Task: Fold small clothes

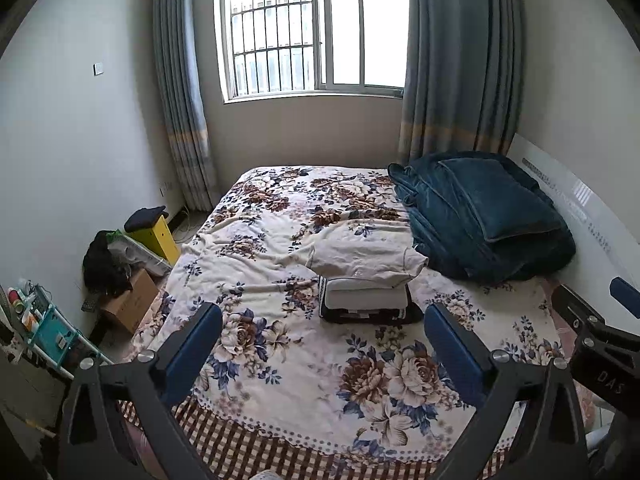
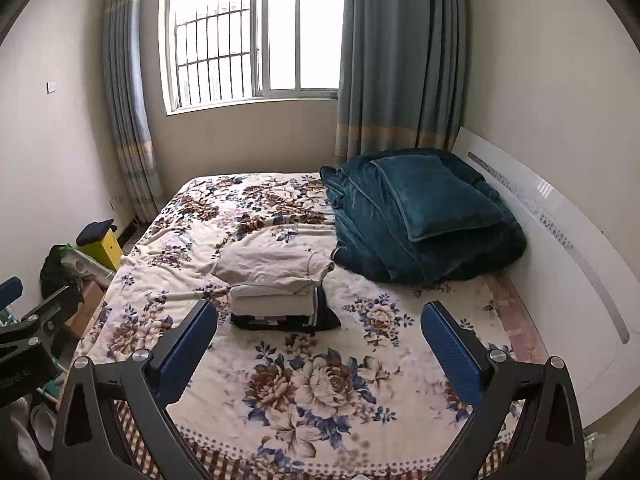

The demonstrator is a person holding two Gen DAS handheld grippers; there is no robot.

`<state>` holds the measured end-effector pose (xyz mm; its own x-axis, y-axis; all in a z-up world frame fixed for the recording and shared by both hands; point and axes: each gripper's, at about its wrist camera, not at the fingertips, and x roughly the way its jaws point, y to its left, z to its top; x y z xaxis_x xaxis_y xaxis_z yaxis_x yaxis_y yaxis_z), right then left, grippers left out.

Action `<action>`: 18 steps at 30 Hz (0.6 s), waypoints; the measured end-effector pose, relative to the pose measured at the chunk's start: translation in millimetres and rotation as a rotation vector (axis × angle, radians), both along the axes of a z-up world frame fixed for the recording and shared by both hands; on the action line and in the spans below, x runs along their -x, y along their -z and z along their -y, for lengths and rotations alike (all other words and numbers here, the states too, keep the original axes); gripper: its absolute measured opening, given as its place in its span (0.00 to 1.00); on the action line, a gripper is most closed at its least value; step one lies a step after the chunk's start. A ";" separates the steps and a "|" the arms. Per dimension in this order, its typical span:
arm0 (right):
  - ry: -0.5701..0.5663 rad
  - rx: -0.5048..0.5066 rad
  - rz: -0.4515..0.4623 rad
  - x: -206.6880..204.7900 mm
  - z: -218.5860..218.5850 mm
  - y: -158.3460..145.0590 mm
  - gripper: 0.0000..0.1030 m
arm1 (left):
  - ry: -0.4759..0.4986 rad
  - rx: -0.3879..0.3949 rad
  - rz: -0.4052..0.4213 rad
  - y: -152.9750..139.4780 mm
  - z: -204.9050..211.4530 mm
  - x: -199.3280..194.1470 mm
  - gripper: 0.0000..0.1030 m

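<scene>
A stack of folded clothes (image 1: pixel 366 296) (image 2: pixel 276 296) sits mid-bed on the floral bedspread (image 1: pixel 280 360) (image 2: pixel 304 392). A cream garment (image 1: pixel 364 262) (image 2: pixel 272 266) lies loosely on top, a white folded piece under it, a dark one at the bottom. My left gripper (image 1: pixel 324 344) is open and empty, held back from the stack over the bed's near end. My right gripper (image 2: pixel 320 344) is open and empty too, equally far back. Each gripper shows at the edge of the other's view: the right gripper (image 1: pixel 604 328) and the left gripper (image 2: pixel 28 320).
A teal blanket with a pillow (image 1: pixel 480 216) (image 2: pixel 424 212) is heaped at the bed's far right by the white headboard (image 2: pixel 560 240). Left of the bed on the floor are a cardboard box (image 1: pixel 128 304), a yellow box (image 1: pixel 158 234), dark clothing and a teal rack (image 1: pixel 48 332). Window and curtains stand behind.
</scene>
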<state>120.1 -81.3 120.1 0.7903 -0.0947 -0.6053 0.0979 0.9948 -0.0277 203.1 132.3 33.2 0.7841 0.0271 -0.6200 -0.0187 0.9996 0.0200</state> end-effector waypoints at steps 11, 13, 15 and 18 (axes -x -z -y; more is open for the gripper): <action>-0.018 -0.016 0.005 7.9 -3.3 -5.8 1.00 | -0.009 -0.004 0.003 -2.1 -4.8 9.1 1.00; -0.022 -0.019 0.005 9.2 -2.9 -5.4 1.00 | -0.011 -0.004 0.003 -2.4 -4.7 11.1 1.00; -0.024 -0.027 0.007 10.4 -2.1 -6.1 1.00 | -0.010 -0.002 0.004 -3.7 -3.9 12.3 1.00; -0.027 -0.029 0.010 11.7 -1.1 -7.2 1.00 | -0.014 -0.003 0.008 -4.6 -2.8 13.8 1.00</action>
<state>108.4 -80.2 127.2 0.7984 -0.0559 -0.5996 0.0714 0.9974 0.0021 189.3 135.0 37.8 0.7883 0.0400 -0.6139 -0.0331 0.9992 0.0226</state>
